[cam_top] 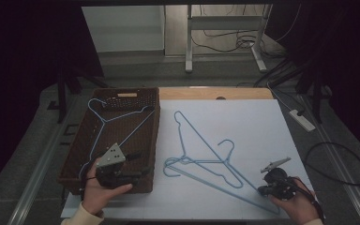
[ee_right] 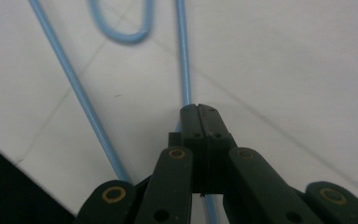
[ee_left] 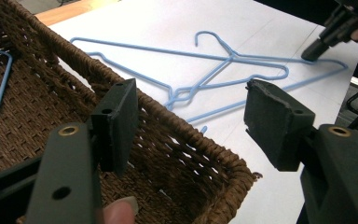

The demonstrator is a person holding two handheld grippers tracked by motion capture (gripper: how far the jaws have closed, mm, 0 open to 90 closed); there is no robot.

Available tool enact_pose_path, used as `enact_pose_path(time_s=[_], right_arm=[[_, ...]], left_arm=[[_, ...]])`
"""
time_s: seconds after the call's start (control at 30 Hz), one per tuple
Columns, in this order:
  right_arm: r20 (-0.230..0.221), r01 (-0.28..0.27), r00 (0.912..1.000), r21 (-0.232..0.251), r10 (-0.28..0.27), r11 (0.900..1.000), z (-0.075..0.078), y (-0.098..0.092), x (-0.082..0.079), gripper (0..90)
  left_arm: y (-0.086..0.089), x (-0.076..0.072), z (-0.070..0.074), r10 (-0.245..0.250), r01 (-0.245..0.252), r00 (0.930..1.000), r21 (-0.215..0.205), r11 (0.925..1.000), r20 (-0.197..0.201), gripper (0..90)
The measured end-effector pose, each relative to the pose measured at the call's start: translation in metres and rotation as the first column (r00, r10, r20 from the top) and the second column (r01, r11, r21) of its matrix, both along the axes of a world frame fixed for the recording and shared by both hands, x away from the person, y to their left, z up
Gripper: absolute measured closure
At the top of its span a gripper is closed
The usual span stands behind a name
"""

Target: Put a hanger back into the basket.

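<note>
Two light blue wire hangers point(cam_top: 206, 161) lie tangled on the white table top point(cam_top: 243, 122). A third blue hanger point(cam_top: 117, 117) lies inside the brown woven basket point(cam_top: 122, 96) at the left. My left gripper point(cam_top: 139, 164) hovers over the basket's near right corner, jaws wide open with nothing between them point(ee_left: 193, 116). At the front right, my right gripper point(cam_top: 262, 190) is low on the table, shut on a hanger's wire point(ee_right: 184, 56), which runs into its closed tips point(ee_right: 199, 109). From the left gripper view, the right gripper point(ee_left: 314, 49) touches the far end of the hangers point(ee_left: 233, 58).
The basket's woven rim point(ee_left: 191, 140) stands between my left gripper and the hangers. Bare wood point(cam_top: 215, 93) shows at the table's far edge. Beyond it are a metal stand point(cam_top: 225, 42) and floor cables, and a power strip point(cam_top: 302, 119) lies at the right.
</note>
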State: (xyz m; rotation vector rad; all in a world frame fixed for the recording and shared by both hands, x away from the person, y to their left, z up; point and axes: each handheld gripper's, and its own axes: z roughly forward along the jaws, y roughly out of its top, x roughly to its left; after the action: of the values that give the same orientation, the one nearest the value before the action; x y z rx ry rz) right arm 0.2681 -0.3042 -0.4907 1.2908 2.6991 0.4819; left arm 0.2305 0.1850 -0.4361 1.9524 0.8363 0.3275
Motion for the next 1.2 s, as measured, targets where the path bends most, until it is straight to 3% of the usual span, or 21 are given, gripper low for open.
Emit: enact_pose_path(time_s=[0.13,0.37,0.43,0.57,0.63,0.67,0.8,1.0,1.07,1.1,1.2], right_arm=[[-0.023,-0.032,0.9992,0.003,0.032,0.999,0.000,0.010,-0.011,89.9],[-0.044,-0.050,0.9977,0.014,0.051,0.999,0.001,0.013,-0.011,89.9],[-0.039,-0.053,0.9978,0.011,0.054,0.999,0.003,0.014,-0.009,89.9],[0.034,-0.106,0.9939,0.030,0.105,0.994,0.015,0.024,0.003,89.9],[0.097,-0.164,0.9826,0.053,0.158,0.985,0.027,0.041,0.018,89.9],[0.130,-0.201,0.9728,0.063,0.191,0.978,0.031,0.051,0.027,89.9],[0.167,-0.278,0.9507,0.089,0.261,0.956,0.037,0.080,0.054,89.9],[0.135,-0.373,0.9224,0.069,0.362,0.925,0.019,0.120,0.087,89.8],[0.112,-0.398,0.9137,0.059,0.391,0.915,0.011,0.129,0.092,89.8],[0.106,-0.418,0.9051,0.042,0.412,0.908,0.005,0.136,0.094,89.8],[0.104,-0.442,0.8929,0.021,0.438,0.897,-0.003,0.148,0.098,89.8]], left_arm=[[0.000,0.000,0.000,0.001,-0.001,1.0000,0.001,1.0000,-0.001,36.4],[0.001,0.000,0.000,0.005,-0.005,1.0000,-0.001,1.0000,0.002,36.4],[0.002,0.000,0.001,0.006,-0.006,1.0000,-0.002,1.0000,0.002,36.4],[0.001,0.000,0.000,0.004,-0.004,1.0000,0.001,1.0000,0.001,36.4],[0.000,0.000,0.000,0.002,-0.002,1.0000,0.002,1.0000,0.001,36.4],[0.000,0.000,0.000,0.001,-0.001,1.0000,0.002,1.0000,0.002,36.4],[0.001,0.000,0.000,0.003,-0.003,1.0000,0.000,1.0000,0.003,36.4],[0.004,0.000,0.000,0.005,-0.005,1.0000,0.000,1.0000,0.002,36.5],[0.004,0.000,0.000,0.006,-0.006,1.0000,0.000,1.0000,0.005,36.5],[0.004,0.000,0.000,0.007,-0.007,1.0000,-0.002,1.0000,0.005,36.5],[0.005,0.000,0.001,0.008,-0.008,1.0000,-0.003,1.0000,0.006,36.5]])
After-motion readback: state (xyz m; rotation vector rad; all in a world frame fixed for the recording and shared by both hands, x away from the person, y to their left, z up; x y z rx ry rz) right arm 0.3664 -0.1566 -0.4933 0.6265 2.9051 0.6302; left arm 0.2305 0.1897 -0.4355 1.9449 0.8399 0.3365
